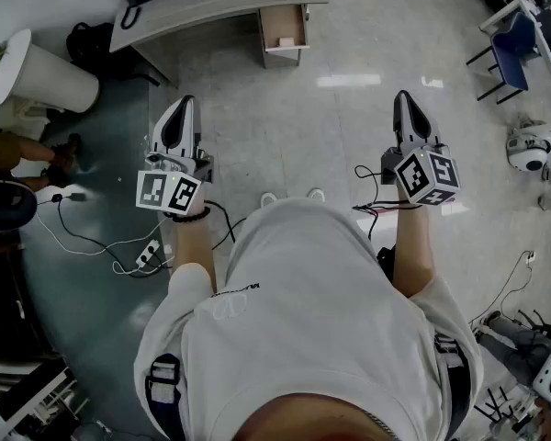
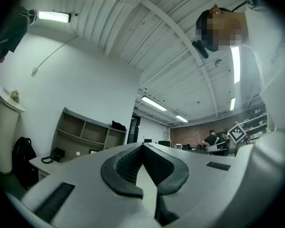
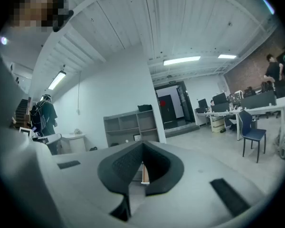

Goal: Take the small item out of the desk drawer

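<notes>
The grey desk (image 1: 211, 3) stands at the far side of the floor, ahead of me. Its drawer (image 1: 283, 30) is pulled open, and a small pale item (image 1: 285, 41) lies inside. My left gripper (image 1: 185, 104) is held in the air at the left, well short of the desk, shut and empty. At the right my right gripper (image 1: 400, 96) hangs shut, with nothing in it. In the right gripper view a strip of the drawer's (image 3: 143, 174) wooden edge shows in the gap behind the closed jaws (image 3: 142, 144). The left gripper (image 2: 142, 145) points at the shelving and ceiling.
A black phone (image 1: 136, 12) sits on the desk. At the left are a white round bin (image 1: 50, 76), a black bag (image 1: 87, 39) and floor cables with a power strip (image 1: 147, 254). A blue chair (image 1: 516, 49) and white dome devices (image 1: 530, 150) stand at the right.
</notes>
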`<control>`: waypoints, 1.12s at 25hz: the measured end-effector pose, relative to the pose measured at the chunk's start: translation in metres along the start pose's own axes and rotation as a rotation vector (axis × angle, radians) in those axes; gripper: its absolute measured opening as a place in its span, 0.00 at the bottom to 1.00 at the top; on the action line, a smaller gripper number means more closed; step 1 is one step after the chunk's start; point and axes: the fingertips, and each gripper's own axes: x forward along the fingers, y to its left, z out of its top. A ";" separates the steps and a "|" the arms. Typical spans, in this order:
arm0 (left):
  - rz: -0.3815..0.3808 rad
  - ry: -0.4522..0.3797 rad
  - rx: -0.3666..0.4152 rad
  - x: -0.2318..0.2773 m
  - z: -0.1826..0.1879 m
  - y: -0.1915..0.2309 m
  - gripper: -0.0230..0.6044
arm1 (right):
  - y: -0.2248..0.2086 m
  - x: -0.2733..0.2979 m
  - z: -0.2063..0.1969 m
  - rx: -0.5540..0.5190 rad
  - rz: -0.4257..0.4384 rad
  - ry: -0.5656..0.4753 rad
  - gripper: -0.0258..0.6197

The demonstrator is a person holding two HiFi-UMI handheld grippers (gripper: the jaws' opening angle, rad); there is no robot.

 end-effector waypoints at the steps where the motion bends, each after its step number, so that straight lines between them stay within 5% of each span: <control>1: 0.000 0.000 -0.001 0.000 -0.001 0.000 0.03 | 0.000 0.000 0.000 0.000 0.000 -0.001 0.04; 12: 0.007 -0.018 -0.002 -0.005 0.003 0.004 0.03 | -0.001 0.006 -0.003 0.031 -0.019 0.008 0.04; 28: 0.008 0.028 -0.037 -0.040 -0.017 0.074 0.03 | 0.060 0.031 -0.031 0.003 -0.056 0.069 0.04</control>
